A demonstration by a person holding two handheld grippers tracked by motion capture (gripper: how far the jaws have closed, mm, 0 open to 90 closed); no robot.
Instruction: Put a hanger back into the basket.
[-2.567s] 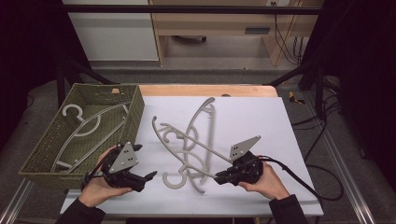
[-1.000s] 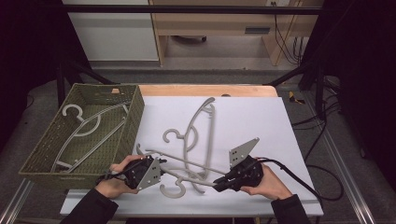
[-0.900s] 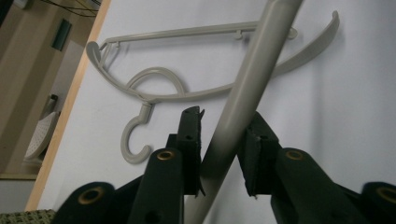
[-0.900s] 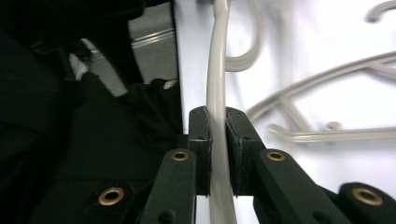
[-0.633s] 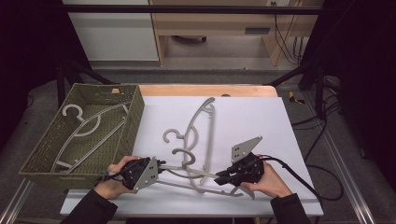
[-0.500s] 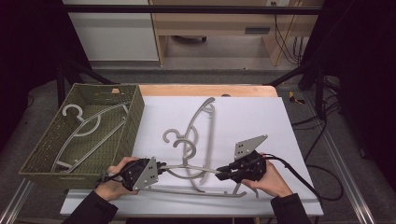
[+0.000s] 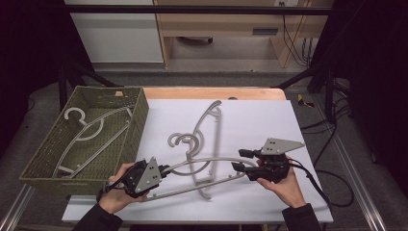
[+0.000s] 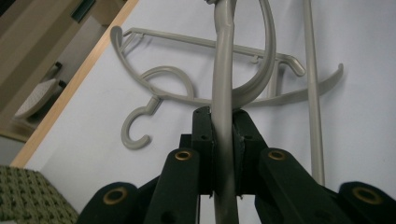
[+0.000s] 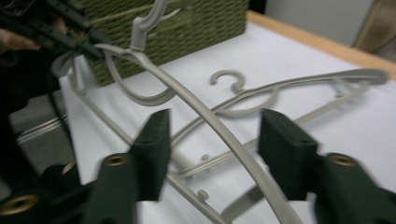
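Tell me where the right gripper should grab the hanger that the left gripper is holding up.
Probably the curved shoulder arm of the held hanger, coming level from the right gripper side. That arm already runs between its jaws, which have just been opening, while the left gripper clamps the opposite end.

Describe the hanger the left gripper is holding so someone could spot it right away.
On the white table, right of the green basket, two grey hangers cross. The held hanger lies nearest the person, one end clamped in the left gripper; the other hanger lies loose, reaching toward the far edge.
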